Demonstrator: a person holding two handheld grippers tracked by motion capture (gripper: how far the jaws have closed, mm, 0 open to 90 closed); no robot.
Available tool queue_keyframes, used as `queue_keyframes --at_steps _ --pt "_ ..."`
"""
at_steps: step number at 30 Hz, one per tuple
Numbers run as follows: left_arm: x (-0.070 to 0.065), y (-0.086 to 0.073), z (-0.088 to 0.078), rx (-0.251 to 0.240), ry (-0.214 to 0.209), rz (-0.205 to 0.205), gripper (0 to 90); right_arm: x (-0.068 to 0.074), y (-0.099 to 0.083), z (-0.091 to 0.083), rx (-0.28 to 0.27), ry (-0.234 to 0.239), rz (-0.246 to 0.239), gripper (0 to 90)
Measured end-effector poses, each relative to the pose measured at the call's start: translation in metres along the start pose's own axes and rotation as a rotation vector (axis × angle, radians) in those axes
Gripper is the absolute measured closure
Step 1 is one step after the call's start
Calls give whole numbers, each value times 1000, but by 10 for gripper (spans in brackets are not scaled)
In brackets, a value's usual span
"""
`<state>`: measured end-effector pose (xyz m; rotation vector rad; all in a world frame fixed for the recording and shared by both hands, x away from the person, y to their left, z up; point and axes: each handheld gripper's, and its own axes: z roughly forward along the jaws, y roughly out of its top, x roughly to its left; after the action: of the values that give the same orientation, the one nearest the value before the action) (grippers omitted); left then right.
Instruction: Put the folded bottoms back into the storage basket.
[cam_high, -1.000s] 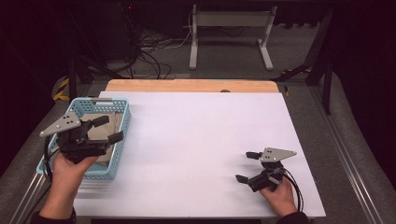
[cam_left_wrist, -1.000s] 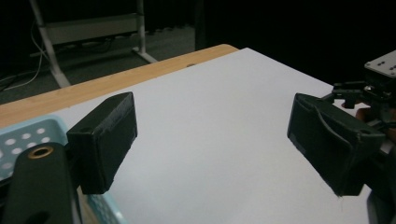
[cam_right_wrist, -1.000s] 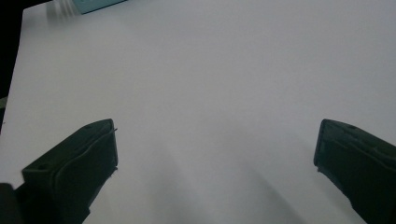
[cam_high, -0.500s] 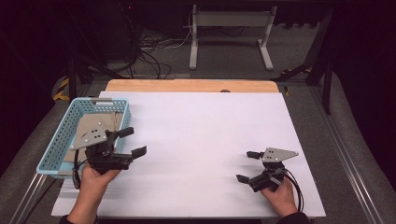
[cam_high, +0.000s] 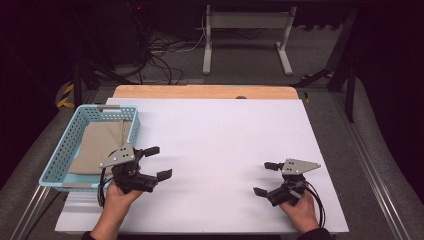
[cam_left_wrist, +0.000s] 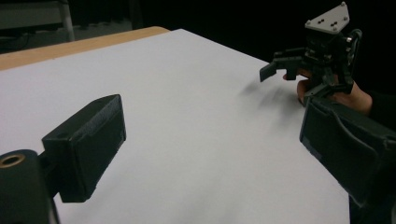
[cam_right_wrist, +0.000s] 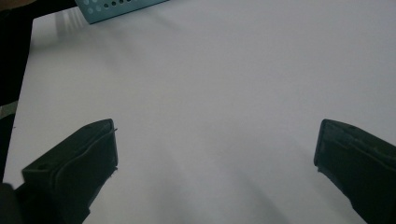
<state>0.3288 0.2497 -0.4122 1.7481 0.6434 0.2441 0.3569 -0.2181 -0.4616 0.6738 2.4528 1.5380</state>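
Blue basket at table's left edge, both grippers' fingers wide apart, empty.

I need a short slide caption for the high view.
Two open claws, left and right, over a white table; blue basket holds folded cloth.

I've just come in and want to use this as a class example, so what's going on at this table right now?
A person sits at a table covered with a white sheet, holding a two-jaw gripper in each hand. The left gripper hovers over the sheet just right of a blue basket that holds a folded tan cloth. The right gripper rests low near the sheet's near right corner. Both have jaws apart and hold nothing, so no handling is under way at this moment.
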Motion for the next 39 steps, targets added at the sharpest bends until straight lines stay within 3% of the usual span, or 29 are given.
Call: queue_keyframes --at_steps 6,17,27,39 --pt "-7 -10 18 59 -10 28 57 0 0 0 -4 2 -1 2" --pt "-5 -33 40 88 -34 -8 47 2 0 0 -6 13 -9 2" --pt "2 -48 48 104 -26 -35 46 3 0 0 -11 25 -12 2" --pt "-1 -52 54 143 1 6 40 4 0 0 -17 35 -23 2"
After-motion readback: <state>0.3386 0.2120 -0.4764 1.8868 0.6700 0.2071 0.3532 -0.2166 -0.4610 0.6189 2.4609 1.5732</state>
